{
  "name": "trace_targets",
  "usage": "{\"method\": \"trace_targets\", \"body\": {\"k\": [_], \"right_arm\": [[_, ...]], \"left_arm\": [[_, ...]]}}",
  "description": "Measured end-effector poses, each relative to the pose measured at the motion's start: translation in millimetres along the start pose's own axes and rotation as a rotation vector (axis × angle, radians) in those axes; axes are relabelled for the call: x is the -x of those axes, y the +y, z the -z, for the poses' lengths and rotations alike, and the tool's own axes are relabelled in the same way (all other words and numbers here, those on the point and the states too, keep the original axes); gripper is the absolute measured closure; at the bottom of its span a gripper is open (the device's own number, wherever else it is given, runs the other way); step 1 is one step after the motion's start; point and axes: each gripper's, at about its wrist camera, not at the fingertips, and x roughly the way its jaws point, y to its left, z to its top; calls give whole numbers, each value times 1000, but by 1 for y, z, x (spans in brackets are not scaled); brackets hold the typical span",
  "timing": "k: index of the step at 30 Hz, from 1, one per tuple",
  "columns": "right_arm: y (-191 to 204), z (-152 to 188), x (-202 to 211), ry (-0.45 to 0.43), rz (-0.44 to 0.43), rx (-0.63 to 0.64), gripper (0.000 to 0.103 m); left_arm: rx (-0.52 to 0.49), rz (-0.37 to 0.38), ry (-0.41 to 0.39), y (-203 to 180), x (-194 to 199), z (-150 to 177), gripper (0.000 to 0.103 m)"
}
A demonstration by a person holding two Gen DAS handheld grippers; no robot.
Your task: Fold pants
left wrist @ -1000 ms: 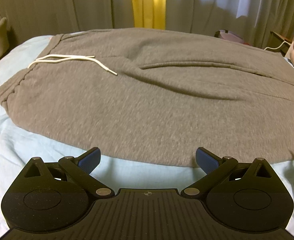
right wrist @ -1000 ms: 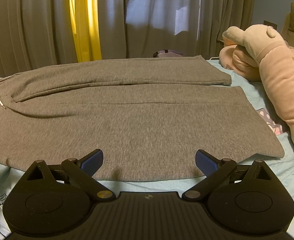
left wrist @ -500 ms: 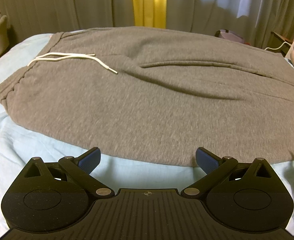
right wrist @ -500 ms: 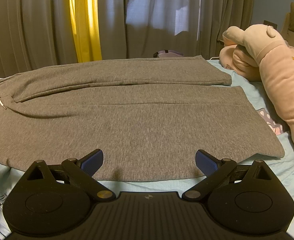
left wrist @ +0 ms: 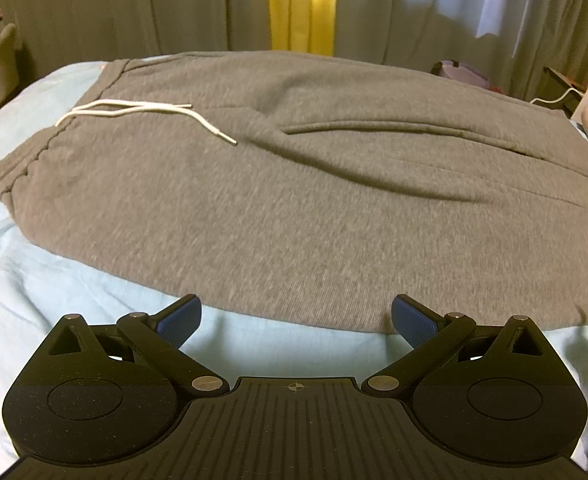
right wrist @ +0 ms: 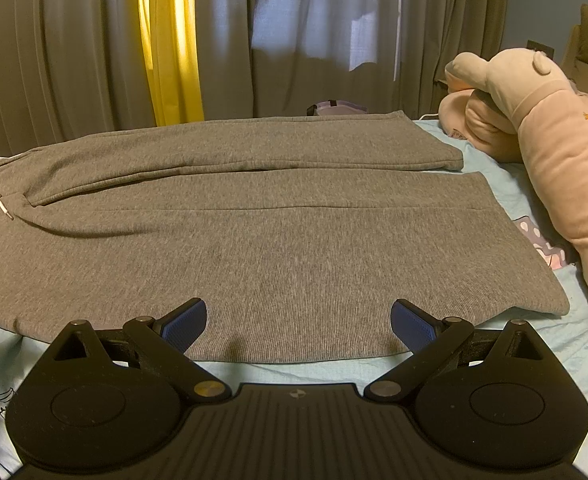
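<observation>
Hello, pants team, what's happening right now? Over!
Left hand-held gripper open, at near edge. Right hand-held gripper open, over near leg. Grey pants flat, unfolded. Pink plush toy beside hems, not blocking.

The left gripper (left wrist: 296,316) hangs with its blue-padded fingers (left wrist: 180,318) spread wide, holding nothing, just short of the pants' (left wrist: 294,184) near edge. The right gripper (right wrist: 298,320) is likewise wide apart and empty, fingertips over that same edge.

A bed covered in a pale blue printed sheet (right wrist: 541,200) carries grey knit sweatpants (right wrist: 254,248) spread flat, waistband to the left (white drawstring (left wrist: 142,110) lying on top). A large pink plush toy (right wrist: 549,140) rests at the right.
</observation>
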Motion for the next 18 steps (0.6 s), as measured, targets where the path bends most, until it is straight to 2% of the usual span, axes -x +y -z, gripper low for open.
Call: {"method": "trace_targets", "body": {"k": [18], "right_arm": [[1, 1, 1, -2, 7, 3, 4]], "left_arm": [[15, 9, 5, 3, 0, 0, 0]]}}
